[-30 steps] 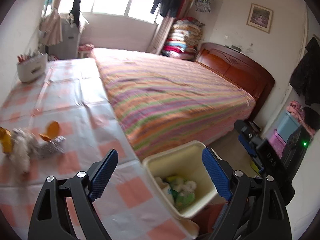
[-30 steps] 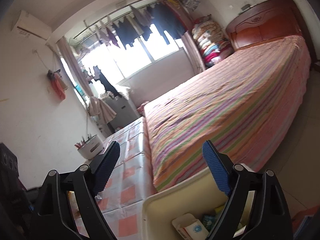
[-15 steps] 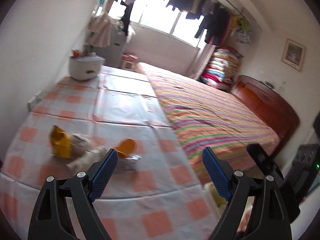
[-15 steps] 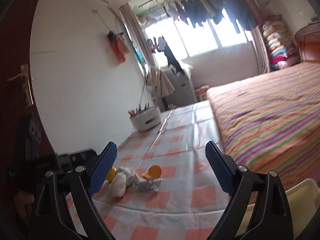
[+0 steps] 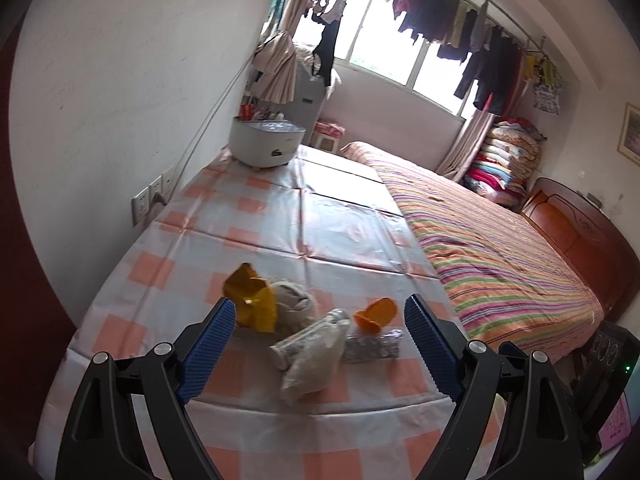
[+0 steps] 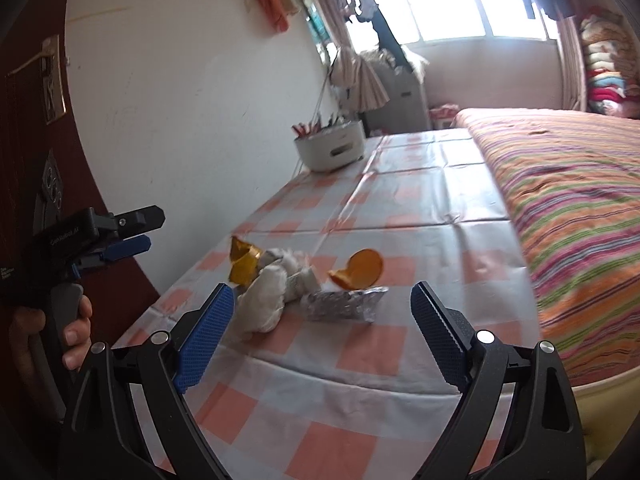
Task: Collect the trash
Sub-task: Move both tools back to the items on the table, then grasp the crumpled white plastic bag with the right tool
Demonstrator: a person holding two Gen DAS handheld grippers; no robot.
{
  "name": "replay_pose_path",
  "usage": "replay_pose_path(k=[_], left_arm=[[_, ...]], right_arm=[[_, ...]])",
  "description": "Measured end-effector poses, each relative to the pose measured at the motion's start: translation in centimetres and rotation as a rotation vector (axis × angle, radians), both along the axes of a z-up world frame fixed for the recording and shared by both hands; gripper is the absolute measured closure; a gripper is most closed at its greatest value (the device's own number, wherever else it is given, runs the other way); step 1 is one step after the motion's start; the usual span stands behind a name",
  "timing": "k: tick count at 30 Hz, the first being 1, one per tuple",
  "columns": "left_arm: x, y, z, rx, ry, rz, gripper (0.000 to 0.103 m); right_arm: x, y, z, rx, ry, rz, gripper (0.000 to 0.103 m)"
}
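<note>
Jaws on both grippers are being held wide apart, and nothing is being carried between either pair. From largest to smallest, the scene is being laid out as follows. A bed [image 5: 500, 248] with a striped cover is being seen just beside the bench [image 5: 328, 220], which is being covered by a pink-and-white checked cloth. A white tub [image 5: 266, 142] with pens or similar in it is being kept at the far end of the bench, well apart from the trash.

The trash is being found in one small cluster near the front edge of the bench: a pale crumpled bag [image 5: 316, 348], a wad of white tissue [image 6: 272, 292], a yellow wrapper [image 5: 254, 300], a silver foil wrapper [image 5: 374, 346] and a piece of orange peel [image 5: 376, 314], all touching or lying just beside one another.

The left gripper [image 5: 320, 334] is being aimed straight at the cluster, with the pale bag framed between its jaws, though it is being held above and short of the cloth. The right gripper [image 6: 320, 328] is being pointed at the same pile from the near edge.

The step in hand is being judged as the approach for a pick, with all the listed trash not yet collected. For the next move, one gripper is being required to descend onto a single piece, probably the pale bag or the foil, with the jaws closing only once the piece is sitting between them. Care is being called for so that neighbouring pieces are not scattered.
</note>
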State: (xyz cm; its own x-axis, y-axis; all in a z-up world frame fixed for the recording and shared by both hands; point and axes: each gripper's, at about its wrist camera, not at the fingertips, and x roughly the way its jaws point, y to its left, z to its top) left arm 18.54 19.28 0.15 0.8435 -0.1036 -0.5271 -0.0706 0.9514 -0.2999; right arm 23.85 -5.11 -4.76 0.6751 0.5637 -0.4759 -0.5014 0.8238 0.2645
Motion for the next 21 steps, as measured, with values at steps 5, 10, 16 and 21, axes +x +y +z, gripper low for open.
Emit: replay_pose_path(k=[5,10,16,21], left_arm=[[-0.1,2.7,-1.4,-0.009,0.04,0.051,0.019],[0.1,5.6,-2.9,-0.023,0.09,0.108,0.019],[0.3,8.0,-3.5,-0.052,0.116,0.142,0.019],[0.8,9.1,-3.8,-0.071,0.133,0.156,0.019]], right_arm=[[0.4,4.5,-0.9,-0.003,0.061,0.103,0.014],[1.1,9.8,-2.0,-0.088,0.107,0.16,0.019],[2.8,14.1,-4.1,-0.18,0.177,0.187,0.035],[4.9,15.5,-5.7,-0.222,0.219,0.168,0.044]])
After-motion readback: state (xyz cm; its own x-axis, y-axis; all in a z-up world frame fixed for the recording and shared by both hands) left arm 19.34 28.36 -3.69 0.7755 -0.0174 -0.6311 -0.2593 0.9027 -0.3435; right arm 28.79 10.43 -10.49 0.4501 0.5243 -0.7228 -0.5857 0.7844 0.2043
